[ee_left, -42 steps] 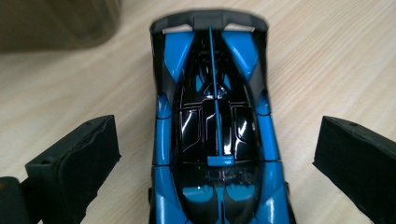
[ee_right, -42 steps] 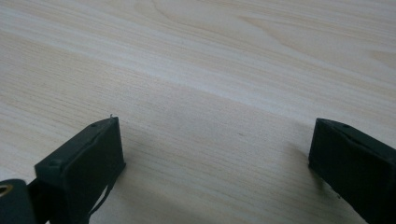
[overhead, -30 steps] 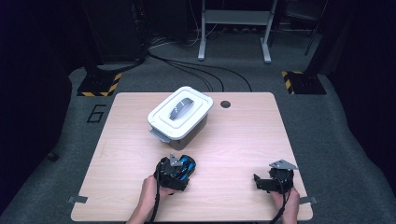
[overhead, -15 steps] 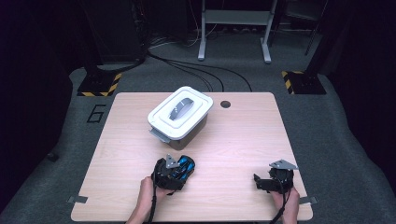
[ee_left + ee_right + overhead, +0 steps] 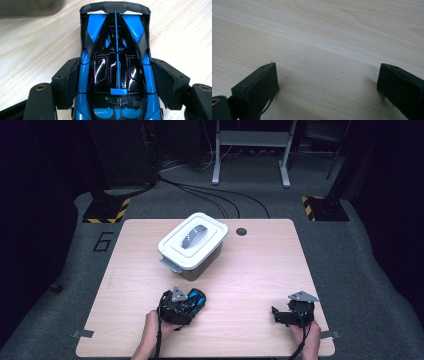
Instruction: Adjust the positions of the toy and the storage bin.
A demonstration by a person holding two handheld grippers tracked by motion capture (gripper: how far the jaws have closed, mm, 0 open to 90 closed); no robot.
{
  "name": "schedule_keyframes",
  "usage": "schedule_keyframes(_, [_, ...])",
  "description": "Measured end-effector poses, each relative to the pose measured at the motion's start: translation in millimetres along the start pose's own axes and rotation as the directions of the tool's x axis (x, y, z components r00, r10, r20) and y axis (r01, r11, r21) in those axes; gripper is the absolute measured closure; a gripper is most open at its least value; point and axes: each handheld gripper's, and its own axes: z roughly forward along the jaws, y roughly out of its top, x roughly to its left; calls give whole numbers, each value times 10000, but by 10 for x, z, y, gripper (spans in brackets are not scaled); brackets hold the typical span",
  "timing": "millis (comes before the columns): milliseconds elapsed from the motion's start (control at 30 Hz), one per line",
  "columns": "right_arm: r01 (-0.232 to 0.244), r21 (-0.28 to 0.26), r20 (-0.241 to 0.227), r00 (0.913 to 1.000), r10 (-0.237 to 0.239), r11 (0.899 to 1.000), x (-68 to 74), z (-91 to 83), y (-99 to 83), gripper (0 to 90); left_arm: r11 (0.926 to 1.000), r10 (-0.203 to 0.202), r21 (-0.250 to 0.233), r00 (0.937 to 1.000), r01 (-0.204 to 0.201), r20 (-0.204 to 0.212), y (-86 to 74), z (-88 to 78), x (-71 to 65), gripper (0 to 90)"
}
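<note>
High view: pale wooden table (image 5: 260,270) on grey carpet (image 5: 360,270), left fingers (image 5: 75,75) clasping blue toy car (image 5: 117,65), right fingers (image 5: 257,85) spread

Bright tabletop, dark surroundings, soft focus

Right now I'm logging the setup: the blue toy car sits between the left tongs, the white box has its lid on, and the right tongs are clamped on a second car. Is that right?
Not quite. The right tongs hold nothing: the right gripper view shows their jaws apart over bare table. The rest stands: the car sits between the left tongs, and the box has its lid on.
</note>
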Motion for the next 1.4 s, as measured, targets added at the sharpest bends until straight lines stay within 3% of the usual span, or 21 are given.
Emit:
schedule_keyframes(600, [-3,4,-4,10000,3,10000,0,1,1,25,9999,-74,-87,9998,76,190,-256,-248,227,280])
schedule_keyframes(967, [1,5,-4,10000,-1,10000,0,1,0,24,9996,-289,-43,9995,288,-113,-524,-459,408,280])
schedule_keyframes(1167, [54,32,11,10000,-54,10000,-4,-1,0,25,9967,-802,-187,9948,791,-635,-652,-554,541,280])
schedule_keyframes(1400, [54,30,12,10000,-54,10000,-5,0,0,25,9887,-1481,-373,9836,1450,-1026,-700,-567,630,279])
